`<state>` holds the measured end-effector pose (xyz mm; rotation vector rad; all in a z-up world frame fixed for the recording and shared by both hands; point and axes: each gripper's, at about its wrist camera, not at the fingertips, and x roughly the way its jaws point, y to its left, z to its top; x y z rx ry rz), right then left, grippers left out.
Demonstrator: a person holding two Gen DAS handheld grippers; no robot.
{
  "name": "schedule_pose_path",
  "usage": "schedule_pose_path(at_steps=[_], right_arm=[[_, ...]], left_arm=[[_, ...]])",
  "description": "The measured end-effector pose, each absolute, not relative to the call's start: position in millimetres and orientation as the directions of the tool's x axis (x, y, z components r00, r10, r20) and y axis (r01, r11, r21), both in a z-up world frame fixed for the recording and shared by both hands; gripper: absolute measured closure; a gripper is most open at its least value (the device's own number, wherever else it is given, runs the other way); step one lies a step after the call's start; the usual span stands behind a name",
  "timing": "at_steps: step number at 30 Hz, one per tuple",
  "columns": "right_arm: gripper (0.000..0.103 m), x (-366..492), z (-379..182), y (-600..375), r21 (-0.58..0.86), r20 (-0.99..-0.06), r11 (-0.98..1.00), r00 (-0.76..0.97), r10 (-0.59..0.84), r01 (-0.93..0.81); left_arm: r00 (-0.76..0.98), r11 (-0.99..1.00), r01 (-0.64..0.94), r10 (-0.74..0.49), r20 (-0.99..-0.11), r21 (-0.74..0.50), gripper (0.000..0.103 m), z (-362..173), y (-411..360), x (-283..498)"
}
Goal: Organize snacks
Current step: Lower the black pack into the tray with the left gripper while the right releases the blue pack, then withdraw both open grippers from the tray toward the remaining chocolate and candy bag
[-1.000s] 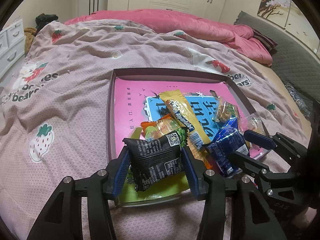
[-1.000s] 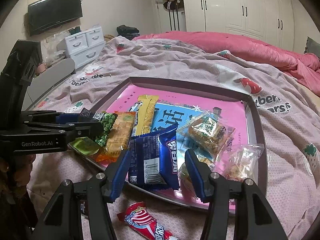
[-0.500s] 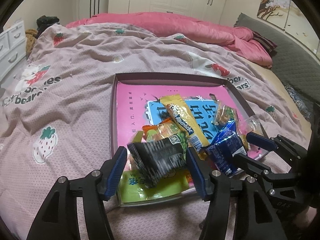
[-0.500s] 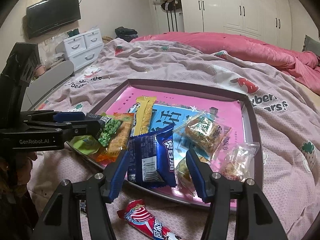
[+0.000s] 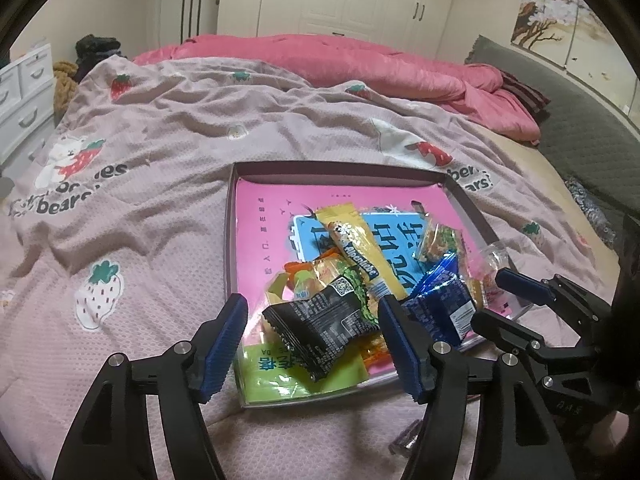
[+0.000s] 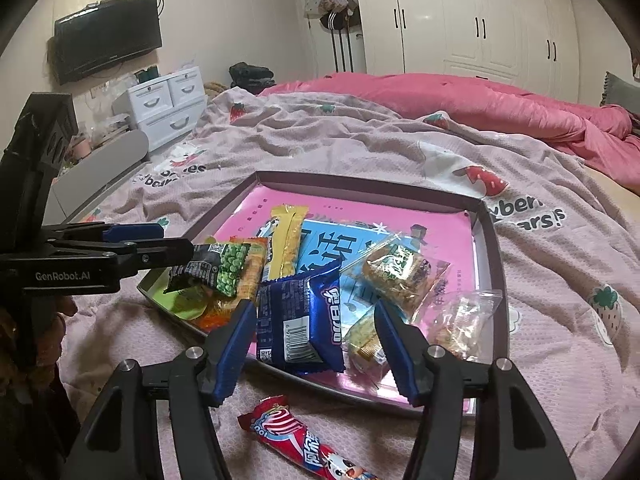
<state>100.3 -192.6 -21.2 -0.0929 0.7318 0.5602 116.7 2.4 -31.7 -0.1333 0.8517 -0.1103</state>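
A shallow tray (image 5: 231, 240) with a pink lining lies on the bed and holds several snack packs. My left gripper (image 5: 312, 340) is open; the black snack pack (image 5: 320, 322) lies between its jaws on the tray's near corner, not gripped. In the right wrist view the left gripper (image 6: 160, 242) shows at the left beside that pack (image 6: 200, 272). My right gripper (image 6: 316, 344) is open around the blue snack pack (image 6: 300, 320), which rests on the tray (image 6: 490, 240). A yellow bar (image 5: 356, 248) and clear-wrapped snacks (image 6: 396, 272) lie further in.
A red-wrapped snack (image 6: 304, 440) lies on the bedspread just outside the tray's near edge. A pink duvet (image 5: 360, 64) is piled at the back of the bed. White drawers (image 6: 168, 104) and a wall TV (image 6: 108, 40) stand to the left.
My left gripper has opened and let go of the black snack pack, which dropped onto the tray's near corner. My right gripper stays open around the blue pack.
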Motion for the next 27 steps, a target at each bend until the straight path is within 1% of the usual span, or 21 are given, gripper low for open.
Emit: schedule_pose_path(at_steps=[10,27], right_arm=[[0.041,86.8,-8.5,-192.7,0.060,-0.630,0.848,0.639,0.441,-0.526],[0.039,55.5,4.8,-194.6,0.016,-0.629,0.842,0.649,0.427,-0.539]], left_arm=[[0.672,0.986,0.051,-0.152,-0.725,-0.159,0.029,-18.0,2.2,105.1],[0.676,0.984,0.100,-0.174,-0.716,-0.145,0.028,-2.5,-4.9,82.3]])
